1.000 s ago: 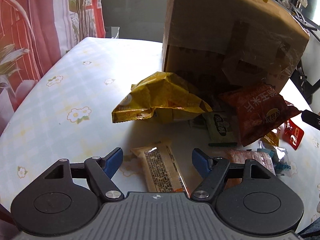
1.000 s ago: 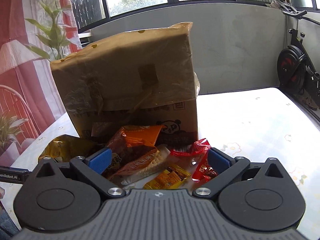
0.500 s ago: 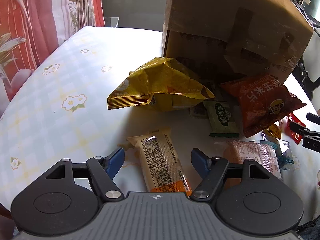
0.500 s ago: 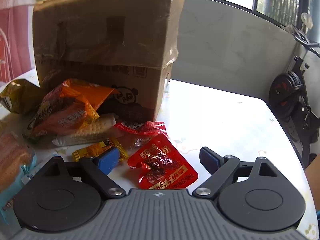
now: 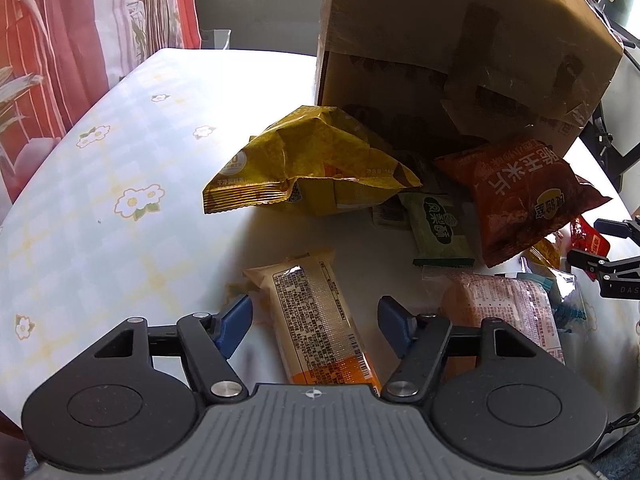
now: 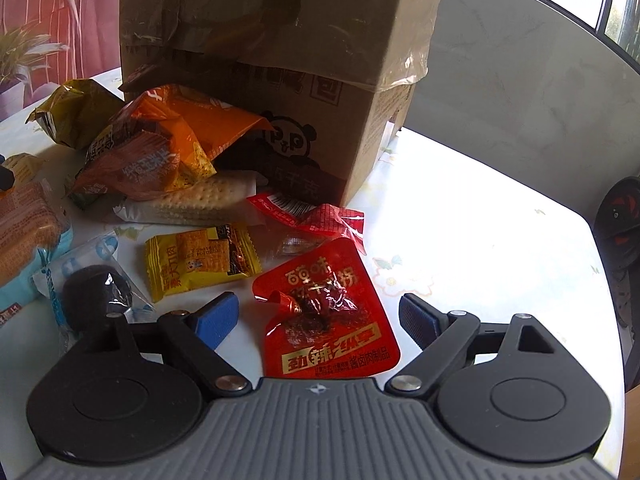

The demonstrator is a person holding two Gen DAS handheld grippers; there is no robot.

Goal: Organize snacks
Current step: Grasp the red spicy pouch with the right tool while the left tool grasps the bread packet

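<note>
Left gripper (image 5: pixel 315 318) jaws spread around a long tan-and-orange wrapped snack bar (image 5: pixel 320 320), right gripper (image 6: pixel 318 314) jaws spread around a flat red foil pouch (image 6: pixel 326 312), both on the floral counter (image 5: pixel 120 200), tall brown cardboard box (image 6: pixel 280 60) behind.

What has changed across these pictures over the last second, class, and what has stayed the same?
The right claw has swung right, away from the pile in front of the cardboard box, and come down over the red sachet, which now lies between its open fingers. The left claw has edged along the beige wrapped bar, still open around it. Nothing was gripped or released; the snacks lie where they were.
</note>
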